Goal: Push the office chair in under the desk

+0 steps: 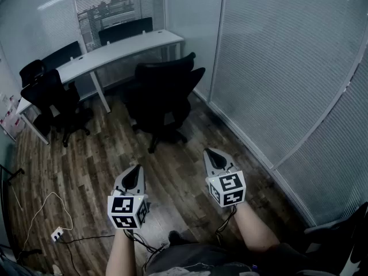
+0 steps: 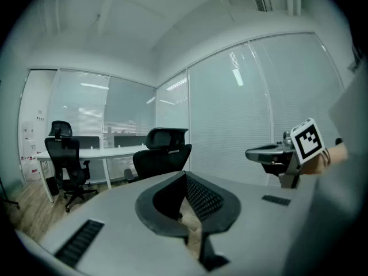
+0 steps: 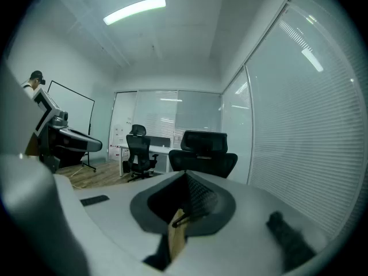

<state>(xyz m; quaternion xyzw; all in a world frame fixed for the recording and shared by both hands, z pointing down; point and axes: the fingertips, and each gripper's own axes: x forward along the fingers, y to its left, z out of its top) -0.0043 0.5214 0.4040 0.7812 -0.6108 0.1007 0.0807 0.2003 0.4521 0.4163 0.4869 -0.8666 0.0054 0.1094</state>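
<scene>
A black office chair (image 1: 164, 91) stands pulled out from the long white desk (image 1: 123, 48), its back towards me. It also shows straight ahead in the left gripper view (image 2: 164, 154) and in the right gripper view (image 3: 202, 154). My left gripper (image 1: 138, 168) and right gripper (image 1: 208, 150) hang side by side over the wood floor, well short of the chair and touching nothing. Both point at the chair. The jaws of the left gripper (image 2: 185, 174) are shut and empty. Those of the right gripper (image 3: 185, 174) are also shut and empty.
A second black chair (image 1: 54, 99) stands at the desk's left end. A glass partition with blinds (image 1: 276, 68) runs along the right, close to the chair. A power strip (image 1: 57, 233) with white and black cables lies on the floor at my left.
</scene>
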